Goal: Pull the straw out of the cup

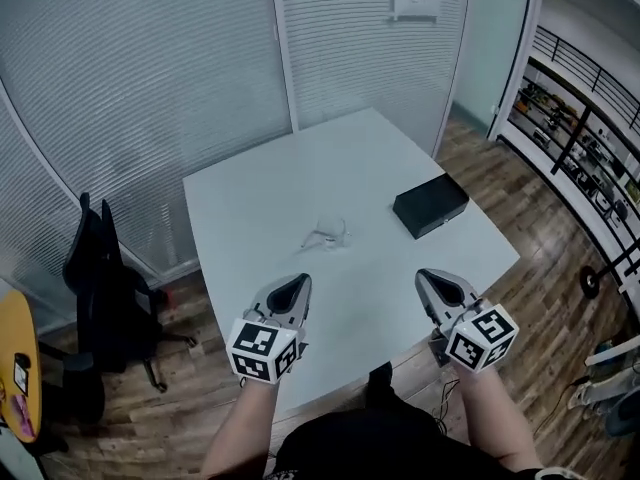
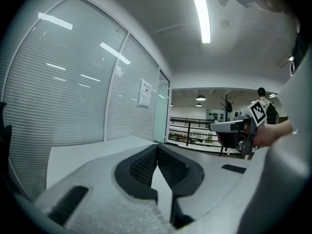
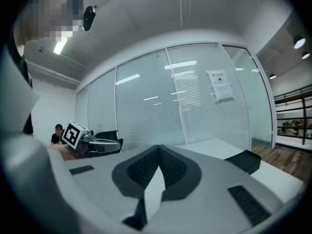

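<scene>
A clear cup [image 1: 333, 231] stands near the middle of the white counter [image 1: 260, 193]. A thin straw [image 1: 312, 238] reaches out from it low towards the left. The cup is too small in view to tell what else it holds. A black box [image 1: 431, 205] lies to the right of the cup, well apart from it, and its inside does not show.

The left gripper [image 1: 298, 281] and right gripper [image 1: 428, 274] hover over the near edge of the counter, short of the cup. Both have their jaws together, with nothing between them.
</scene>
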Demonstrator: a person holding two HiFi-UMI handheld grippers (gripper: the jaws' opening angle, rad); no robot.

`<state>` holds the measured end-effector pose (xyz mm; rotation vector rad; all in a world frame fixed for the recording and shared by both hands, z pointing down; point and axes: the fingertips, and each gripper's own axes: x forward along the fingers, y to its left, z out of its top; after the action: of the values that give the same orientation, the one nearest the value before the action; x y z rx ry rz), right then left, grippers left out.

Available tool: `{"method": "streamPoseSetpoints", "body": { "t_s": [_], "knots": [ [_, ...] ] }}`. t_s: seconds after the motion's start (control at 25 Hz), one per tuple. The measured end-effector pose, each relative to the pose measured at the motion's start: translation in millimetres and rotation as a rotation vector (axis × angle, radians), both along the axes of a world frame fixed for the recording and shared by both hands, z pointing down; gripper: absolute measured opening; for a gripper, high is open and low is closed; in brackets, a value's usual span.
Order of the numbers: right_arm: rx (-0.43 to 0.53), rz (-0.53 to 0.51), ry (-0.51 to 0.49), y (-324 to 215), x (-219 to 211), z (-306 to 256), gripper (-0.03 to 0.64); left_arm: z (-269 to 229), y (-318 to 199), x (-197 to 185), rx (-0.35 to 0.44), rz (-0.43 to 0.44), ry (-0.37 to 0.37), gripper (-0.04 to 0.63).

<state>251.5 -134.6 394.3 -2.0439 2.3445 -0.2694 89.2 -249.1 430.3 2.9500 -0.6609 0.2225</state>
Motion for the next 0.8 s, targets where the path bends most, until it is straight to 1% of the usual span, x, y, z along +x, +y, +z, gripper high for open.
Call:
{"method": "streamPoseSetpoints", "body": {
  "t_s": [0.16, 0.32, 0.52, 0.68, 0.8],
  "knots": [
    [-0.014, -0.083, 0.013, -55.1, 47.5, 2.6, 0.006, -0.4, -34.5, 36.9, -0.006, -0.080, -0.013, 0.009],
    [-0.050, -0.179, 0.027, -114.1, 74.5, 20.3, 0.006, 3.7, -77.3, 56.2, -0.028, -0.183, -0.014, 0.009],
    [-0.082, -0.278, 0.039, -158.8, 78.0, 37.2, 0.006, 9.3, -103.9, 65.5, -0.051, -0.256, -0.013, 0.009],
    [-0.087, -0.300, 0.044, -171.1, 72.2, 43.2, 0.006, 20.8, -109.6, 56.7, -0.072, -0.285, -0.022, 0.009],
    [-0.096, -0.298, 0.062, -174.4, 63.1, 46.0, 0.006, 22.6, -112.5, 44.6, -0.080, -0.292, -0.006, 0.009]
  ]
}}
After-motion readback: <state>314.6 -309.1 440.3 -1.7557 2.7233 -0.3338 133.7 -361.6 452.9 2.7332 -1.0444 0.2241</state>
